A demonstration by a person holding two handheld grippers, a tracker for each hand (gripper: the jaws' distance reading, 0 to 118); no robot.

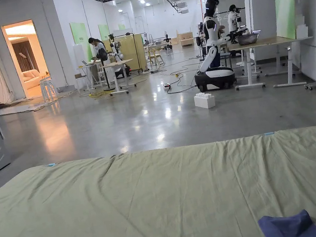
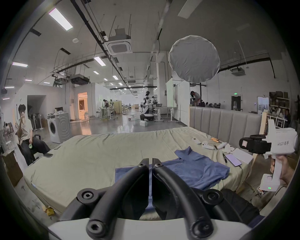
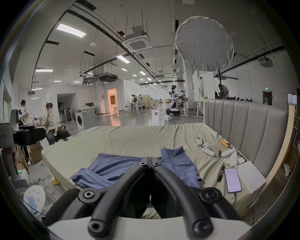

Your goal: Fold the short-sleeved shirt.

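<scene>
Blue, soft, rumpled short-sleeved cotton shirt [image 2: 191,168] lies at the near right edge of the wrinkled olive bedsheet [image 2: 100,155]. Left gripper [image 2: 150,162] and right gripper [image 3: 150,162]: both clenched, empty, above it. Risk: limp cloth bunching; the charging phone [image 3: 232,180] beside it could snag.

Even, bright light came from long white ceiling strip lights [image 2: 60,19], with glare patches on the glossy grey concrete floor [image 1: 160,114] and a warm orange glow from the lit doorway [image 1: 26,57]. Both gripper views showed heavy fisheye bending with black vignetted corners; the head view stayed sharp, shadows soft.
</scene>
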